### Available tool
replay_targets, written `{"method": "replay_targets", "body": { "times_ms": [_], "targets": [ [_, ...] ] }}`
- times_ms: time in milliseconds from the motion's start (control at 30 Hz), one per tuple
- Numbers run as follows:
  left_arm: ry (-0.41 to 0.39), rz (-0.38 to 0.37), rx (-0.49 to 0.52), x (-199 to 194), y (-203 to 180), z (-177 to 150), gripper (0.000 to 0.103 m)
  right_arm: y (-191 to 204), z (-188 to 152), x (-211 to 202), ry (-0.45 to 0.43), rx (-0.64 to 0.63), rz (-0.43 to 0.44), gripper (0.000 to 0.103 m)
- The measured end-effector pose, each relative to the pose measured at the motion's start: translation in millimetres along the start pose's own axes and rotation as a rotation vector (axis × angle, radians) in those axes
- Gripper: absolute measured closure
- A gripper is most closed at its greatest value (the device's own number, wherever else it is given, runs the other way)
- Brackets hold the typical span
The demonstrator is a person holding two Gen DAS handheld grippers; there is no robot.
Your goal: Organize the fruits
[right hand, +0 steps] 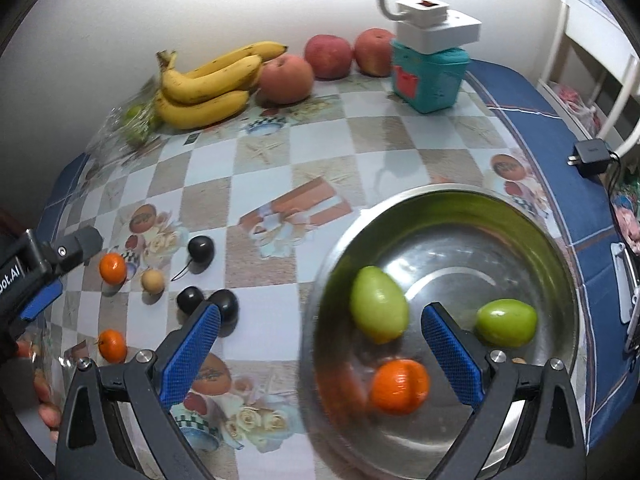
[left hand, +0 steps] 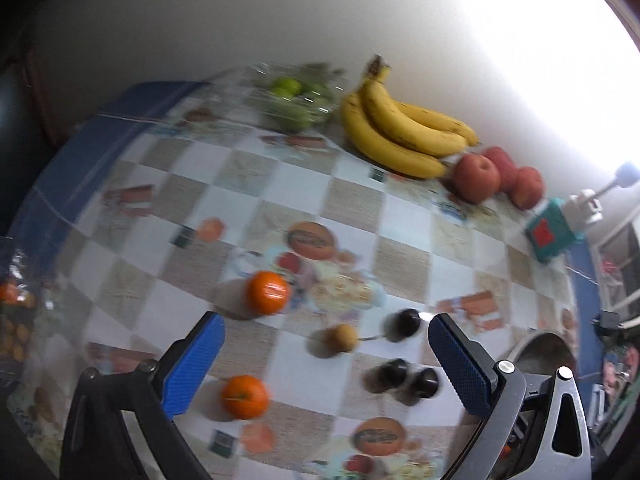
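Observation:
My left gripper [left hand: 326, 322] hangs open over loose fruit on the checked tablecloth: two oranges [left hand: 267, 293] [left hand: 245, 397], a small tan fruit [left hand: 340, 338] and three dark round fruits [left hand: 406, 323]. Nothing is between its fingers. My right gripper [right hand: 320, 312] is open too, above the near left rim of a steel bowl [right hand: 440, 194]. In the bowl lie two green fruits [right hand: 378, 304] [right hand: 506, 322] and a blurred orange [right hand: 400, 386]. In the right wrist view the left gripper [right hand: 66, 274] shows at the left edge, near one of the loose oranges [right hand: 113, 267].
Along the back wall lie a bunch of bananas [right hand: 208, 80], three red apples [right hand: 286, 76] and a clear bag of green fruit [left hand: 296, 100]. A teal box [right hand: 430, 76] carries a white plug block [right hand: 436, 24]. A black charger [right hand: 592, 156] sits at the right table edge.

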State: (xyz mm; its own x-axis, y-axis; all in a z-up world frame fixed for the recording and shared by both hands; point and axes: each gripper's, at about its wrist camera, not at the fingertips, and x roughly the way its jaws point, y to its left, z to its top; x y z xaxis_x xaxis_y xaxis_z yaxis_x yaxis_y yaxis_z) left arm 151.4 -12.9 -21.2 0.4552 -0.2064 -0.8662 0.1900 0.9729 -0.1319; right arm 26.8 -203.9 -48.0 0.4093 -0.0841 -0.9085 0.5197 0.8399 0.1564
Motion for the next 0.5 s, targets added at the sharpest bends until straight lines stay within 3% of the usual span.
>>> {"method": "replay_targets", "body": {
  "times_ms": [500],
  "targets": [
    [0.028,0.051,-0.177,0.3,74.5,-10.9,0.000,62.1,-10.3,10.0,0.040,-0.127,0.121,0.003]
  ]
}}
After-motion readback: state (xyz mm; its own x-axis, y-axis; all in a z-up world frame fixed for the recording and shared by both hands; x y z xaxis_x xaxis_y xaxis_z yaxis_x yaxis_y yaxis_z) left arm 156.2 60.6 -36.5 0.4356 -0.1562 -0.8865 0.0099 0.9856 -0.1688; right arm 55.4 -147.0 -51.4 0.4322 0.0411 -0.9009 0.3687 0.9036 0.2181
